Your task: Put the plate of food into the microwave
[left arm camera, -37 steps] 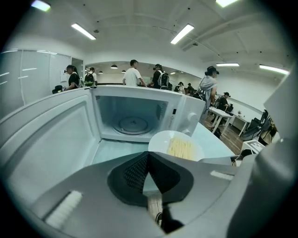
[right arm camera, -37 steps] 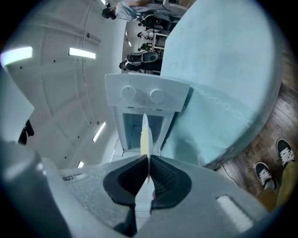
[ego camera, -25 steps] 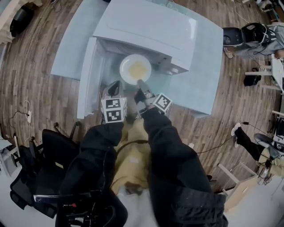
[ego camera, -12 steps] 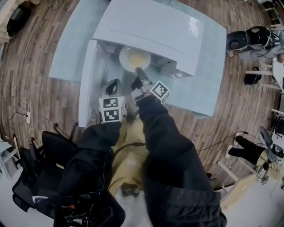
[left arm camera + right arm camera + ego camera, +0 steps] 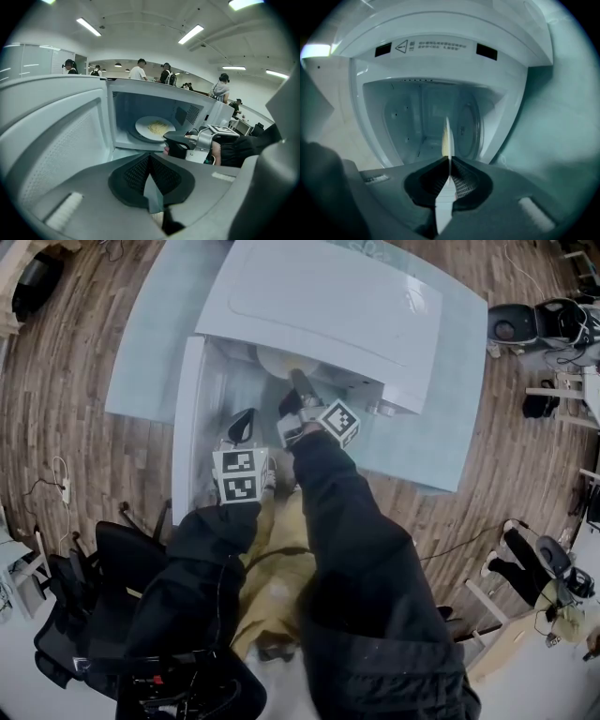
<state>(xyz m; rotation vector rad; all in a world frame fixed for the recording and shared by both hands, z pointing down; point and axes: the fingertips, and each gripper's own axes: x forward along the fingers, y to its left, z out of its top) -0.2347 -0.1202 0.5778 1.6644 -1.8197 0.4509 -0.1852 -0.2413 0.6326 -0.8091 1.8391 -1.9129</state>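
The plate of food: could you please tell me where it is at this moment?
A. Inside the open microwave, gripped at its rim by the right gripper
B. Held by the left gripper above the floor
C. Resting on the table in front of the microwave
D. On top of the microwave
A: the left gripper view shows the plate inside the open microwave, and the right gripper view shows the right gripper shut on its rim.

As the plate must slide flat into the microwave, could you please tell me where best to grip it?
Pinch the near rim of the plate, coming from the open front of the microwave. The rim is thin, the food sits mid-plate, and the cavity opens only there. The right tongs are shut on that rim.
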